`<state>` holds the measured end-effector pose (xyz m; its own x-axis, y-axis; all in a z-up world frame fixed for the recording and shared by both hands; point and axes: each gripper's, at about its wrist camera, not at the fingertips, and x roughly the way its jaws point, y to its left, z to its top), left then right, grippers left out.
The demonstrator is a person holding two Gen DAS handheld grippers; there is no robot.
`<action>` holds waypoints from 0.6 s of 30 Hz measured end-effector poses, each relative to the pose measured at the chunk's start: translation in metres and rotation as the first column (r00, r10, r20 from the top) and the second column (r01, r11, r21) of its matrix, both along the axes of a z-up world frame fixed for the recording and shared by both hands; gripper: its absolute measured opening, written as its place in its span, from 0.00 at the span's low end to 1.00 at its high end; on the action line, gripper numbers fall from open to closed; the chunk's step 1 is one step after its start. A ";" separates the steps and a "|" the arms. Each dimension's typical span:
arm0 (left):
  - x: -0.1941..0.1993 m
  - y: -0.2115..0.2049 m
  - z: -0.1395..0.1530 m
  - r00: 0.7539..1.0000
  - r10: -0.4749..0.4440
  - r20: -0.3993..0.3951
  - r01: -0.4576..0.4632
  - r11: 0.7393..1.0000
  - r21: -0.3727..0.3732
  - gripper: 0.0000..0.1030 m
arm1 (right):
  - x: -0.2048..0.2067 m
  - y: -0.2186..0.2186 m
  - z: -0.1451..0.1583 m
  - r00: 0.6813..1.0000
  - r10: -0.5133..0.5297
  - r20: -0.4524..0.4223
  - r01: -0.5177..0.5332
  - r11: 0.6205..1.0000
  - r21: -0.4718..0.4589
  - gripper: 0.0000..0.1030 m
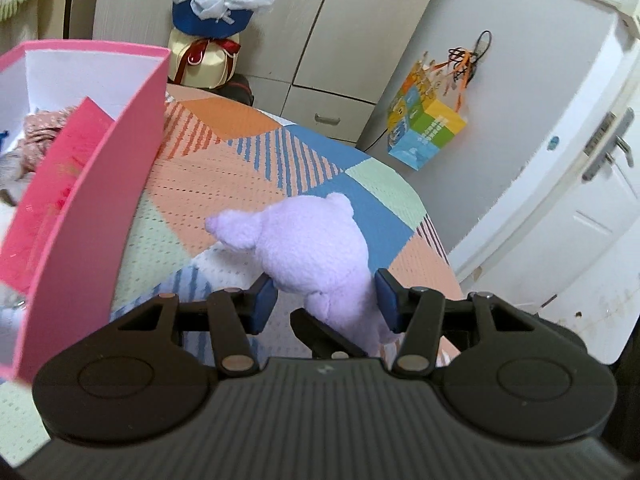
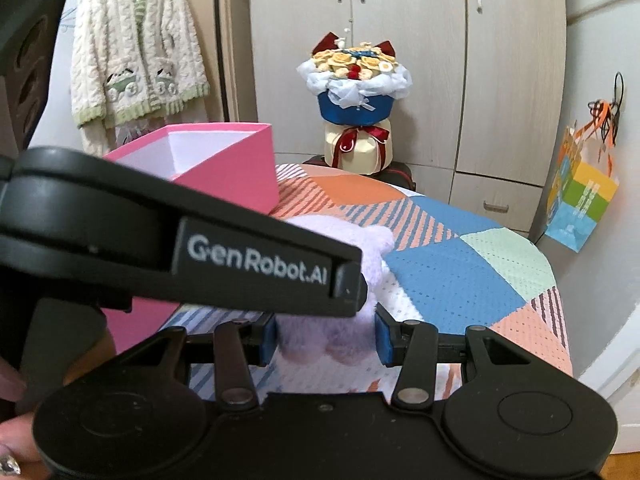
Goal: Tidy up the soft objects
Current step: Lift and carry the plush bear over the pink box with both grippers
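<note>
Carrying a lilac plush toy (image 1: 308,240), both the left tongs (image 1: 326,300) and right tongs (image 2: 326,338) clench it above the bed (image 1: 248,160), needing next a lift over the pink box (image 1: 100,184) rim, likely.

The tall pink cardboard box (image 1: 92,200) is standing open at the top, and its near wall is blocking the way in from the side. Soft clothes (image 1: 44,132) are already filling part of it. The patchwork bed cover (image 1: 248,168) beside the box is lying bare. In the right view, the black left gripper (image 2: 208,256) is crossing in front of the box.
</note>
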<state>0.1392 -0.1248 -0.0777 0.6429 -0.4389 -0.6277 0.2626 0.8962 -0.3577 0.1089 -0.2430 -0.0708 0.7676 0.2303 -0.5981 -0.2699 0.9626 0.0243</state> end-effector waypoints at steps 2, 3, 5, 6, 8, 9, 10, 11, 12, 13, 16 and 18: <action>-0.013 0.006 0.003 1.000 -0.007 0.016 0.007 1.000 0.006 0.50 | -0.011 0.006 0.003 1.000 0.005 0.009 -0.005 1.000 -0.010 0.50; -0.018 0.008 0.003 1.000 -0.012 0.021 0.012 1.000 0.005 0.50 | -0.016 0.008 0.004 1.000 0.005 0.013 -0.005 1.000 -0.007 0.50; -0.029 0.015 0.005 0.999 -0.032 0.024 0.032 0.999 -0.002 0.50 | -0.027 0.012 0.005 1.000 0.002 0.016 -0.002 1.000 0.006 0.50; -0.034 0.019 0.005 0.999 -0.043 0.026 0.043 0.999 -0.002 0.50 | -0.034 0.015 0.006 1.000 0.001 0.018 -0.001 1.000 0.006 0.50; -0.044 0.024 0.008 0.998 -0.064 0.028 0.064 0.998 0.001 0.50 | -0.049 0.021 0.009 1.000 0.003 0.030 -0.003 1.000 0.000 0.50; -0.049 0.028 0.009 0.997 -0.076 0.031 0.076 0.997 0.005 0.50 | -0.056 0.024 0.010 0.999 0.003 0.032 -0.003 1.000 -0.001 0.50; -0.054 0.031 0.011 0.996 -0.086 0.033 0.086 0.996 0.008 0.50 | -0.061 0.026 0.011 0.999 0.004 0.033 -0.004 1.000 0.000 0.50; -0.060 0.034 0.013 0.994 -0.100 0.035 0.100 0.995 0.011 0.50 | -0.066 0.029 0.013 0.999 0.007 0.035 -0.007 1.000 -0.001 0.50; -0.065 0.037 0.014 0.993 -0.108 0.035 0.108 0.994 0.013 0.49 | -0.072 0.032 0.014 0.999 0.011 0.039 -0.011 1.000 -0.002 0.50; -0.070 0.040 0.015 0.992 -0.124 0.036 0.123 0.992 0.015 0.49 | -0.078 0.034 0.016 0.999 0.017 0.041 -0.017 1.000 -0.004 0.50; -0.086 0.051 0.017 0.985 -0.173 0.017 0.173 0.985 0.003 0.45 | -0.094 0.043 0.021 0.998 0.038 0.050 -0.038 0.999 -0.008 0.50; -0.097 0.058 0.019 0.981 -0.193 0.017 0.193 0.981 0.012 0.45 | -0.104 0.049 0.025 0.997 0.054 0.054 -0.054 0.998 -0.015 0.50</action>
<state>0.0417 -0.0671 -0.0589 0.5581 -0.5493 -0.6219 0.4370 0.8317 -0.3425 0.0047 -0.1938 -0.0460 0.7858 0.2647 -0.5590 -0.3221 0.9467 -0.0046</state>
